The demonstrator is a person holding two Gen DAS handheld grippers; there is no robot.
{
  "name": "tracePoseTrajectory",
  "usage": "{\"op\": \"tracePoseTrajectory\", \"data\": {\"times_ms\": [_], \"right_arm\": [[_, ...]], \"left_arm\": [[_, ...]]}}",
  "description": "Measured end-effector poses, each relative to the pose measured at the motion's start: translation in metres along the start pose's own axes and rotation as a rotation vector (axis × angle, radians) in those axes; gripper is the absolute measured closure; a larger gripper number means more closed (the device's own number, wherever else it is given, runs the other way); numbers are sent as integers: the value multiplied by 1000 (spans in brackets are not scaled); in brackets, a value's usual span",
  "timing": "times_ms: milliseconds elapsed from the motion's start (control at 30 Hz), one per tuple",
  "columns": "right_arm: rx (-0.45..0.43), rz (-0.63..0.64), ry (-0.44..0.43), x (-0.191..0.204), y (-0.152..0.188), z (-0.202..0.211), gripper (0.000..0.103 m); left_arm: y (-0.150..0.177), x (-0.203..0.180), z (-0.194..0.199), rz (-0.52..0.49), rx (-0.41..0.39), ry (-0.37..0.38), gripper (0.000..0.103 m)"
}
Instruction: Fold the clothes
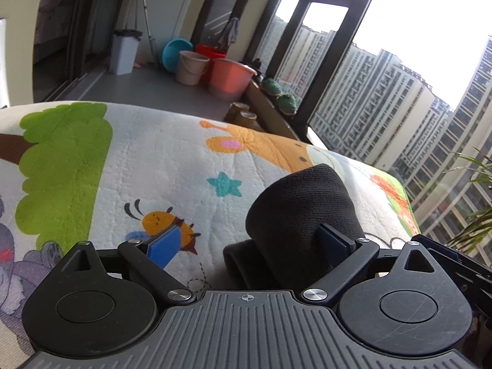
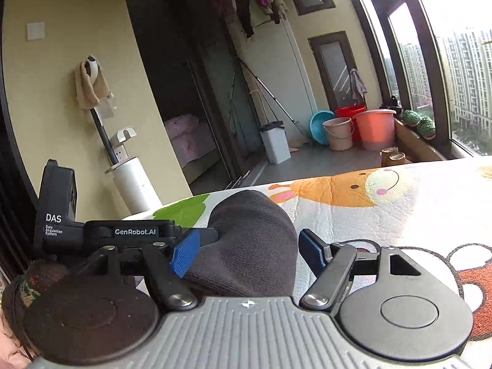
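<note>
A dark knitted garment (image 1: 301, 212), folded into a thick bundle, lies on a cartoon-print quilted mat (image 1: 160, 160). My left gripper (image 1: 249, 243) is open, with the bundle against its right blue pad (image 1: 333, 243) and the left pad (image 1: 163, 246) apart from it. In the right wrist view the same dark bundle (image 2: 249, 246) sits between the wide-apart blue pads of my right gripper (image 2: 246, 250), which is open. The other gripper's black body (image 2: 123, 233) reaches to the bundle from the left there.
Beyond the mat's far edge is a balcony floor with plastic buckets (image 1: 230, 77), a blue basin (image 1: 175, 53) and a white bin (image 1: 124, 52). Large windows (image 1: 399, 92) run along the right. A white cylinder stand (image 2: 135, 184) stands near the wall at the left.
</note>
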State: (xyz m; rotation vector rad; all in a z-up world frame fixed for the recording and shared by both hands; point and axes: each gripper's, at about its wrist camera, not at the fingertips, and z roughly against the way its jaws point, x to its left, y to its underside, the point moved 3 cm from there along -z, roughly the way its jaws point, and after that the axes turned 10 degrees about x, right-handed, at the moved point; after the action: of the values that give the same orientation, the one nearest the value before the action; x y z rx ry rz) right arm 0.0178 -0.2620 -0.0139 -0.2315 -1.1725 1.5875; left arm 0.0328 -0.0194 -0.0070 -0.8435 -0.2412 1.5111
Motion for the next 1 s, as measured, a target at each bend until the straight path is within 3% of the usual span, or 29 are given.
{"op": "tracePoseTrajectory", "data": {"times_ms": [67, 167, 400, 567, 633, 667, 767, 900, 1000], "right_arm": [[47, -108, 12, -13, 1, -19, 31], [131, -179, -56, -14, 13, -49, 33], [129, 35, -31, 28, 22, -53, 33], [153, -36, -130, 21, 22, -51, 28], [188, -55, -150, 17, 23, -59, 16], [205, -61, -156, 15, 24, -63, 16], [237, -75, -183, 9, 23, -75, 22], [228, -53, -191, 5, 14, -78, 33], [188, 34, -126, 13, 3, -81, 34]], "left_arm": [[4, 7, 2, 12, 6, -1, 5], [9, 20, 6, 36, 16, -15, 5], [9, 22, 0, 72, 52, 76, 6], [9, 23, -4, 97, 78, 144, 5], [8, 23, -6, 107, 88, 172, 5], [8, 24, -7, 112, 93, 185, 5], [7, 25, -13, 125, 98, 220, 5], [-5, 27, -24, 170, 121, 319, 19], [-22, 11, -30, 93, 99, 286, 20]]}}
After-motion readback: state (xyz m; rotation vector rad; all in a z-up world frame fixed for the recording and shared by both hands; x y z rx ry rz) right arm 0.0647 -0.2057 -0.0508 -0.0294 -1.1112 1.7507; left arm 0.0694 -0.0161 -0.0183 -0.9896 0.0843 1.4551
